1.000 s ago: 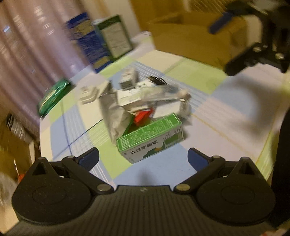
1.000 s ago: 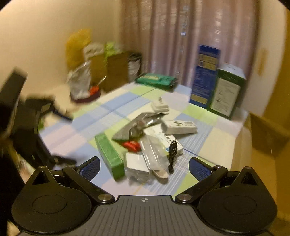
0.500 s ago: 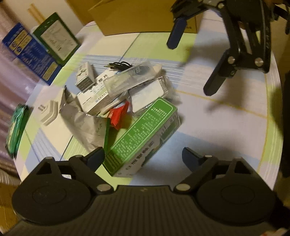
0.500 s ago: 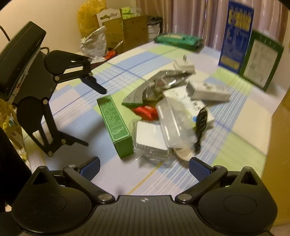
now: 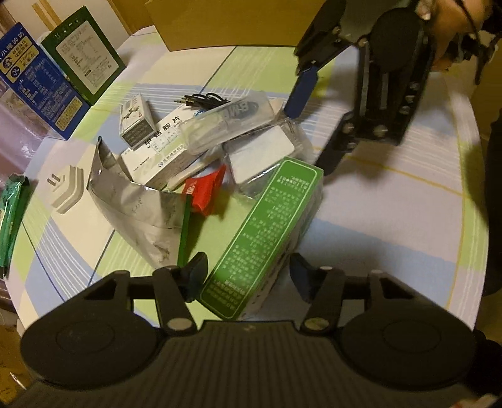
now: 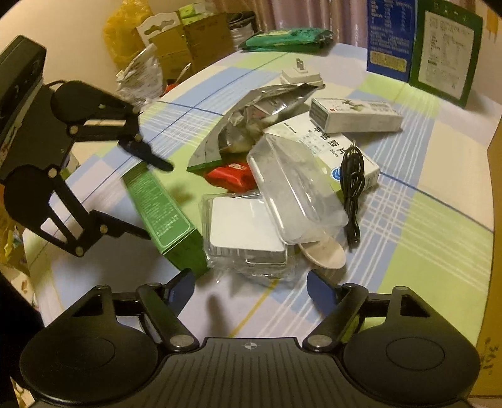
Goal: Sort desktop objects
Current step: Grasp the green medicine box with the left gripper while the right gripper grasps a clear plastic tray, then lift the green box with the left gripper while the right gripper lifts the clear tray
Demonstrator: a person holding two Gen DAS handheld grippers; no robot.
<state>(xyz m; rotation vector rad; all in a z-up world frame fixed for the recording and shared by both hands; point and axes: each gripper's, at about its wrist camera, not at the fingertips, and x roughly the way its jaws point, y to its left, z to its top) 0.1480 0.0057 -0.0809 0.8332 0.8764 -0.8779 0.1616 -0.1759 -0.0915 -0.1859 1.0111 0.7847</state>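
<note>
Closing left gripper point(image 5: 248, 276) straddles green box's point(image 5: 266, 232) end.

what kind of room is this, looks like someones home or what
Probably a home room, not a lab or shop: a checked tablecloth on the table, curtains behind it, and cartons and bags stacked by the wall.

Both hand-held grippers lowered, jaws closing
</note>
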